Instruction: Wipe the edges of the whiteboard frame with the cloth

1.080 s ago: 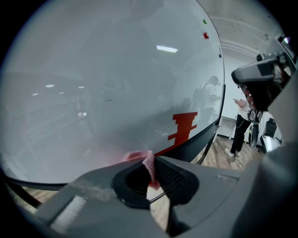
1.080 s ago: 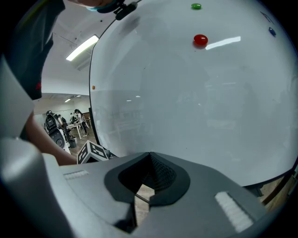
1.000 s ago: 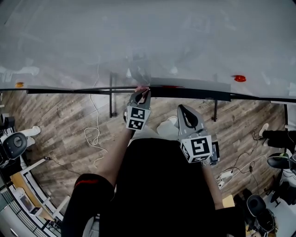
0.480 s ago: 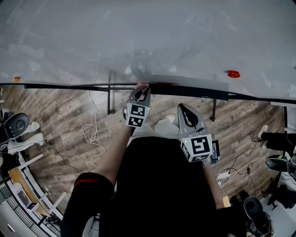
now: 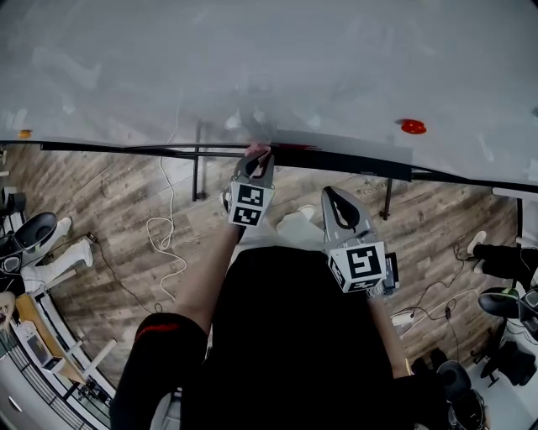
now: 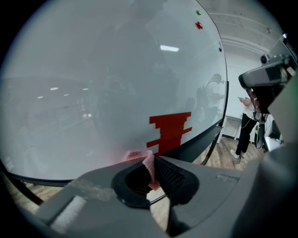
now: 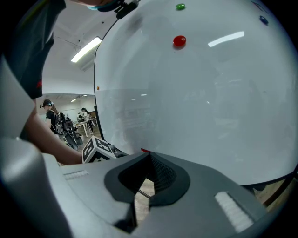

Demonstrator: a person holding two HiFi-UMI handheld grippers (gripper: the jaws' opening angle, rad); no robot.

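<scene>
Arms of the person reach forward from a dark torso, one gripper in each hand. The right gripper is the nearer one. It hangs over the wooden floor, a little short of the board, and touches nothing. In the right gripper view its jaws are closed tip to tip with nothing between them.

The left gripper is further forward, up at the bottom of the whiteboard. Its jaws are clamped on a small pink cloth, and a fold of it stands out above the tips. In the head view the cloth meets the dark whiteboard frame at the lower edge, just at the left end of a broader dark ledge that runs along the same edge to the right. A red stepped shape shows on the board surface just beyond the cloth.

Higher on the board sits a red magnet, well apart from both grippers, and the right gripper view shows a green magnet above it. A small orange dot is near the far left of the frame.

Under the board a white cable lies in loops on the floor. Further off, past the right end of the board, another person stands.
</scene>
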